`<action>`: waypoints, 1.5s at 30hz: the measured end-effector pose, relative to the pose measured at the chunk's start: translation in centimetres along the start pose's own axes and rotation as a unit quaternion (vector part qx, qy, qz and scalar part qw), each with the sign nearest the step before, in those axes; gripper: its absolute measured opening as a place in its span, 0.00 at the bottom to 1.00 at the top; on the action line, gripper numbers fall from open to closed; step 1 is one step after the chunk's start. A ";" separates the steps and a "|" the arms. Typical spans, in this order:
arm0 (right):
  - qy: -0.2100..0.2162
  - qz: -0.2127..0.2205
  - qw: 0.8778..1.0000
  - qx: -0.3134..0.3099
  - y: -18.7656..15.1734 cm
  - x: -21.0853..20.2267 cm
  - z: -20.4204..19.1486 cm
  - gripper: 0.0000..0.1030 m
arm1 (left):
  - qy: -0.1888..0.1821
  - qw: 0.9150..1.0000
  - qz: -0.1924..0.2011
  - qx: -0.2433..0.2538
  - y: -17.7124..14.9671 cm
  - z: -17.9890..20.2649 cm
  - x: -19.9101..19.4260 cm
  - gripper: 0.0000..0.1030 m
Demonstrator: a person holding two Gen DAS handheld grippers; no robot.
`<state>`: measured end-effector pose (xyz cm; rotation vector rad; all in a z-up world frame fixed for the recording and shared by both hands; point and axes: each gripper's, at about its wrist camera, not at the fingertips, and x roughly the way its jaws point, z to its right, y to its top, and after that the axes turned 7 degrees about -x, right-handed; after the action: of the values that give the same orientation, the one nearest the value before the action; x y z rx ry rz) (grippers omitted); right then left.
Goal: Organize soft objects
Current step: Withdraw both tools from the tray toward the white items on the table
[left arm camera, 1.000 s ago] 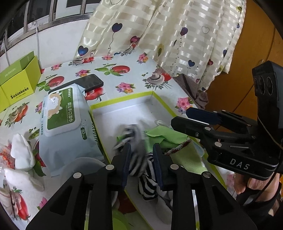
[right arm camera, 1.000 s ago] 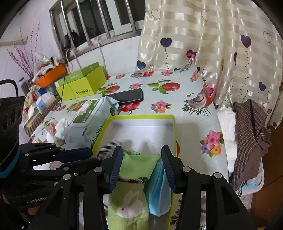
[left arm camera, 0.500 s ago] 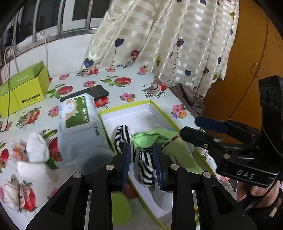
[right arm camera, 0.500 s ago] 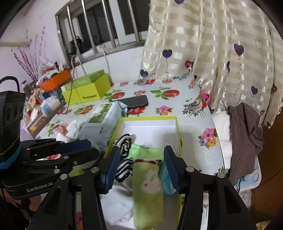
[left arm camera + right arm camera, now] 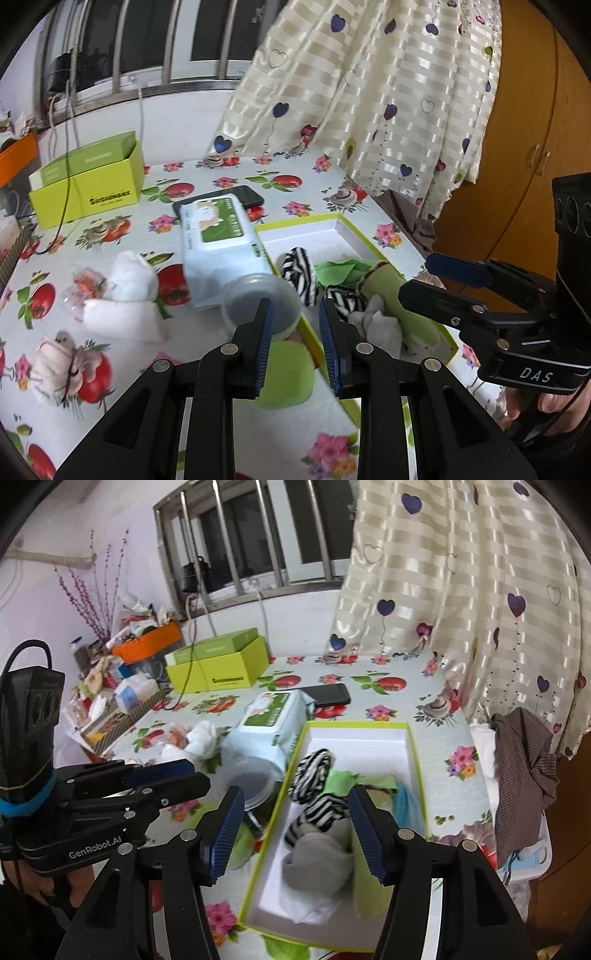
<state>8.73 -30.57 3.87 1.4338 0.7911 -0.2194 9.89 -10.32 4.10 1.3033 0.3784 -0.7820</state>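
Observation:
A white box with a lime rim [image 5: 413, 760] [image 5: 343, 225] lies on the table and holds black-and-white striped socks [image 5: 312, 768] [image 5: 299, 267], a grey-white sock [image 5: 317, 853], a green cloth [image 5: 341, 269] and a blue piece [image 5: 408, 805]. My left gripper [image 5: 295, 332] is open and empty, raised above the box's left edge. My right gripper [image 5: 297, 834] is open and empty above the box. White socks [image 5: 129, 273] and a folded white cloth [image 5: 122, 317] lie on the table to the left.
A wet-wipes pack [image 5: 218, 243], a clear round lid [image 5: 262, 306], a black phone [image 5: 327, 694], a lime carton [image 5: 88, 188] and clutter at the far left [image 5: 122, 686] sit on the fruit-print tablecloth. A curtain [image 5: 461, 590] hangs behind. A brown checked cloth [image 5: 524, 775] lies at the right.
My left gripper let go of the striped sock, which now lies in the box, and pulled up and back. My right gripper also rose and backed away, still open.

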 end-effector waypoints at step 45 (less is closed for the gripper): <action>0.084 -0.033 0.992 -0.085 0.1 3.4 -11.2 0.60 | 0.051 0.994 0.012 -0.096 -5.2 -11.5 -5.1 0.26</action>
<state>7.33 -18.97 2.59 1.2771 0.9729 -0.0801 4.71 1.84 0.85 1.1667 0.5063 -0.6438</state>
